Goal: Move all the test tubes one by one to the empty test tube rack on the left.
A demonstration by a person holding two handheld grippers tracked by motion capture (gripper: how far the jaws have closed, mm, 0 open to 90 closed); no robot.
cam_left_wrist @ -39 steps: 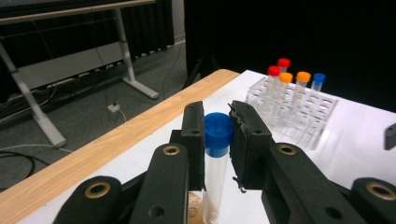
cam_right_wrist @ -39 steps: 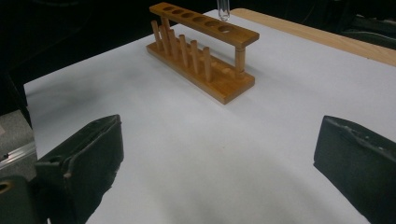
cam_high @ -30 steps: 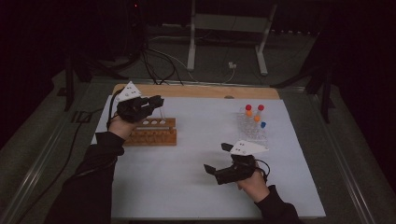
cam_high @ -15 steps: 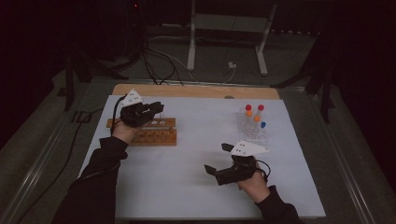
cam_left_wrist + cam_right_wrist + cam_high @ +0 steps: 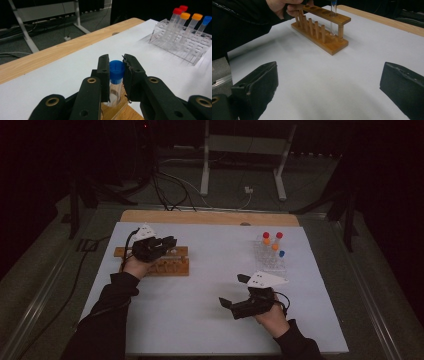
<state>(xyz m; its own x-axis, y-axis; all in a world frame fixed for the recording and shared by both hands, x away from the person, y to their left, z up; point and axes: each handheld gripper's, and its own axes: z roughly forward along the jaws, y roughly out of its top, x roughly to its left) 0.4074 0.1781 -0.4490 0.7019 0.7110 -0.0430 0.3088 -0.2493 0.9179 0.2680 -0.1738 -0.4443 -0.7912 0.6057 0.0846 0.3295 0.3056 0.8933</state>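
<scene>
My left gripper [image 5: 116, 62] is shut on a clear tube with a blue cap [image 5: 117, 70], its pads pressing on the cap from both sides. The tube stands upright with its lower end in an end hole of the wooden rack [image 5: 172, 266]. In the right gripper view the tube [image 5: 333, 20] passes down through the top bar of the wooden rack [image 5: 324, 42]. From above, the left gripper [image 5: 169, 243] sits over the rack's middle. My right gripper [image 5: 234, 291] rests low at the table's front right, open, with nothing between its fingers [image 5: 259, 85].
A clear plastic rack [image 5: 270, 259] at the back right holds several tubes with red, orange and blue caps [image 5: 185, 16]. A white sheet [image 5: 210, 290] covers the table, with a wooden strip [image 5: 210, 217] along its far edge. Cables and a metal stand lie on the floor beyond.
The left hand has come down over the wooden rack with the blue-capped tube in its grip. The right hand has stayed put.
</scene>
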